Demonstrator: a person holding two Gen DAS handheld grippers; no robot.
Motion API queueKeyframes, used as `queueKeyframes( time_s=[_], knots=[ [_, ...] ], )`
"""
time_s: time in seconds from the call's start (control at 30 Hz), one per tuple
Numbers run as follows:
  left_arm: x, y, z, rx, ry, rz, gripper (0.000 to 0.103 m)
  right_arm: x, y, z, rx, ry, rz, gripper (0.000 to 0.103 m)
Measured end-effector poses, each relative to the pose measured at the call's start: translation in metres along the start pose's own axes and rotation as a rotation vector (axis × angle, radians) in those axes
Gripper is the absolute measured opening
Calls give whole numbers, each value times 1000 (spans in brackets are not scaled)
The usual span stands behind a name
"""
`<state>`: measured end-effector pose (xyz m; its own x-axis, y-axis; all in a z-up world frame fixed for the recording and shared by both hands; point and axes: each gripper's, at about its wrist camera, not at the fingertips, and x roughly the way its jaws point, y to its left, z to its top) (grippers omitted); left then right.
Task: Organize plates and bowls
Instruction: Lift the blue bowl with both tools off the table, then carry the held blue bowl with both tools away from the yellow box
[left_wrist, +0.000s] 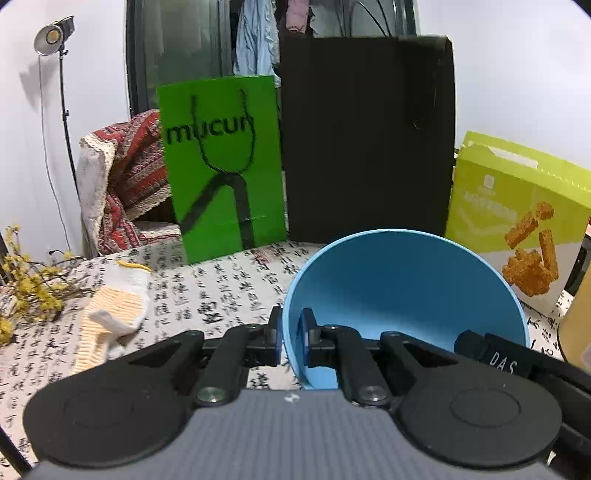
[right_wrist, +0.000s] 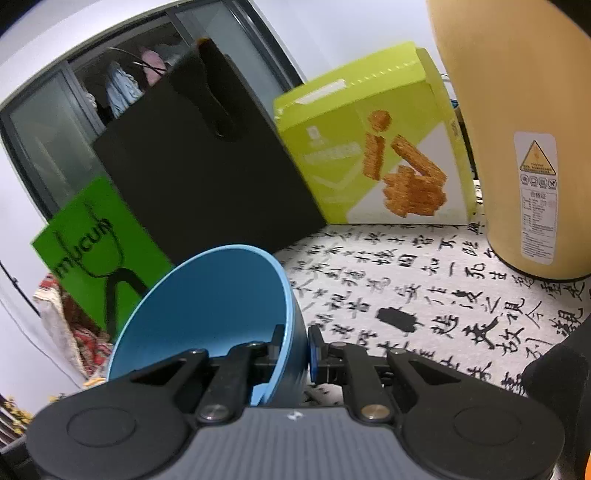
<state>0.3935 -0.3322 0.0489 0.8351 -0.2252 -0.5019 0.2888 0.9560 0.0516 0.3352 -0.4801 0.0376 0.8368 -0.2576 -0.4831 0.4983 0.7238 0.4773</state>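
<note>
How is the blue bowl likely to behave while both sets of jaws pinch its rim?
The blue bowl looks rigid: its rim keeps a round shape under both pinches. Its thin wall and matte finish suggest light plastic, probably not brittle. The smooth wall might slip or pivot, since the left gripper and right gripper hold only narrow strips.

Bags (left_wrist: 365, 136) and box (right_wrist: 373, 147) wall the desk's (right_wrist: 424, 295) far edge; cloth (left_wrist: 114, 317) lies left, kettle (right_wrist: 517, 140) right (between: bare).

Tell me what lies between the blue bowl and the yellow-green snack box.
Only bare calligraphy-print tablecloth between the round blue plastic bowl and the yellow-green cardboard snack box, per the right wrist view.
</note>
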Motion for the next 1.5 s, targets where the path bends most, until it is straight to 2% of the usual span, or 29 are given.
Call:
queueKeyframes(
  time_s=[0.23,0.73,1.5],
  knots=[
    [-29,20,4,-16,-24,4,10,-23,14,-5,-9,6,48,12],
    [-88,50,-5,-43,-74,8,10,-77,33,-19,-53,-3,95,11],
    [-155,86,-30,-56,-91,12,10,-150,54,-53,-93,-42,116,11]
  ],
)
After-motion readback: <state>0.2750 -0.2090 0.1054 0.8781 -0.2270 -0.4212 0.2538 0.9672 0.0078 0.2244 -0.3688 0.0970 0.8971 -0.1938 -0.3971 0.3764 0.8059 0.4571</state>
